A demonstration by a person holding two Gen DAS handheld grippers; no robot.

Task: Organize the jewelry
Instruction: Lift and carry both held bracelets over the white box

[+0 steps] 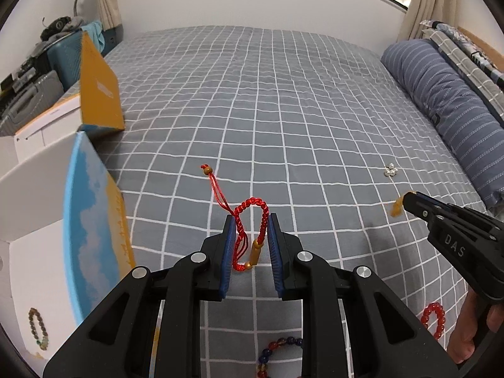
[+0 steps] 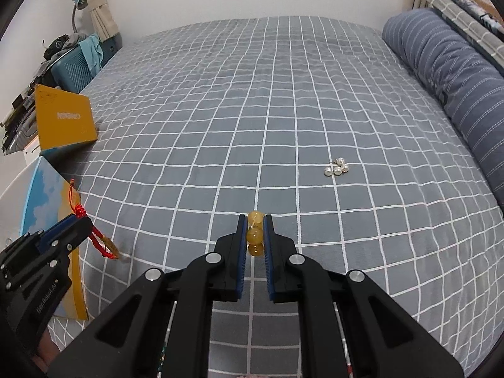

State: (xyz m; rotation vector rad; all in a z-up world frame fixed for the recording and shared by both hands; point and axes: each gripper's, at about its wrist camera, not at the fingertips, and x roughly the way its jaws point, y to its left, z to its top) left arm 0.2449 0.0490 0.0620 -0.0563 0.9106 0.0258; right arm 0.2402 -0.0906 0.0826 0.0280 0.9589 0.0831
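My left gripper (image 1: 251,220) is shut on a red braided cord bracelet (image 1: 249,236) with a gold tube clasp; its tail with a small bead trails up to the left, above the grey checked bedspread (image 1: 283,110). It also shows in the right wrist view (image 2: 100,242). My right gripper (image 2: 255,220) is shut on a yellow amber bead bracelet (image 2: 255,234), seen in the left wrist view (image 1: 397,208) at the right gripper's tips. A cluster of pearl earrings (image 2: 337,167) lies on the bed ahead to the right, also in the left wrist view (image 1: 391,170).
An open white box (image 1: 34,252) with blue-and-orange flaps stands at the left and holds a dark bead bracelet (image 1: 38,327). A red bead bracelet (image 1: 434,319) and a multicoloured bead bracelet (image 1: 280,351) lie on the near bedspread. A striped bolster (image 2: 456,78) lies along the right.
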